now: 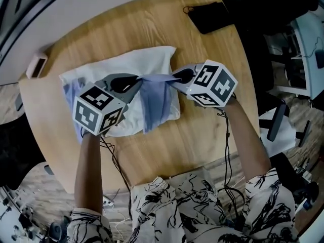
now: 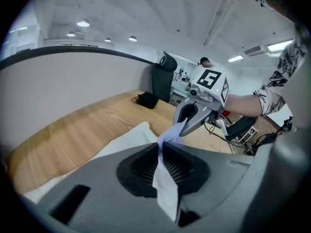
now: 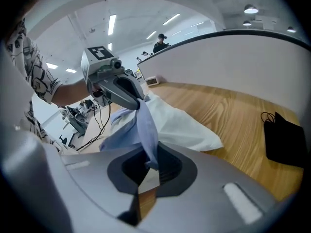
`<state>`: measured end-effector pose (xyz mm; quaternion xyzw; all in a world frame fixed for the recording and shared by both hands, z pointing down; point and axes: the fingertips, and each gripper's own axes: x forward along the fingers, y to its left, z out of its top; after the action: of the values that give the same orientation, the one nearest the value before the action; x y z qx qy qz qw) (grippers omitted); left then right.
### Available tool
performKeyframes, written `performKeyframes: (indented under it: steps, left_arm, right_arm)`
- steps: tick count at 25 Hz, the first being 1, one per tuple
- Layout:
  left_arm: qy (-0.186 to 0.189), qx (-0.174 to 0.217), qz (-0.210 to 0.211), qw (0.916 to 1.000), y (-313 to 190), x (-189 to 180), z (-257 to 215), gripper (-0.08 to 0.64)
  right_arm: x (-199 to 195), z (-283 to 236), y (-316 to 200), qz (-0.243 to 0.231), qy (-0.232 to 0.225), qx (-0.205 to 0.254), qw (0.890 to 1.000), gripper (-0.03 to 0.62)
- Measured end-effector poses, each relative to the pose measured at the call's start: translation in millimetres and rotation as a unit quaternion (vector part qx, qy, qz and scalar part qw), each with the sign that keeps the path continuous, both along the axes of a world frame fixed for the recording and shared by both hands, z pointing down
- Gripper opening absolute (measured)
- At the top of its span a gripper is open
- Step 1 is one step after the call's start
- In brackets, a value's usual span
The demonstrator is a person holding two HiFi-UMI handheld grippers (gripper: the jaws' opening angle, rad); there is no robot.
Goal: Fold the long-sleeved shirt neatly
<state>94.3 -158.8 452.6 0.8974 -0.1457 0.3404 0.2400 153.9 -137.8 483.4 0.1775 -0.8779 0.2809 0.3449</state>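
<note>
A long-sleeved shirt [image 1: 131, 67], white on its upper face with light blue showing at the edges, lies partly folded on a round wooden table [image 1: 152, 24]. A light blue part of it [image 1: 154, 97] is lifted and stretched between both grippers above the white body. My left gripper [image 1: 140, 82] is shut on one end of that blue fabric [image 2: 167, 140]. My right gripper [image 1: 173, 79] is shut on the other end [image 3: 146, 125]. The two grippers face each other close together; each shows in the other's view, the right gripper [image 2: 187, 125] and the left gripper [image 3: 141, 103].
A black pouch with a cord [image 1: 208, 15] lies at the table's far right edge. A small beige box [image 1: 36, 65] sits at the far left edge. Cables [image 1: 225, 151] hang from the grippers over the table's near edge. Office chairs and equipment [image 1: 283, 120] stand beyond the table on the right.
</note>
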Motion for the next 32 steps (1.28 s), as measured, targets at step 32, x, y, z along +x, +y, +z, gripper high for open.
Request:
performKeyframes:
  steps: [32]
  left_arm:
    - [0.026, -0.029, 0.015, 0.9991, -29, -16, 63, 0.083]
  right_arm:
    - [-29, 36, -62, 0.004, 0.012, 0.1, 0.995, 0.064]
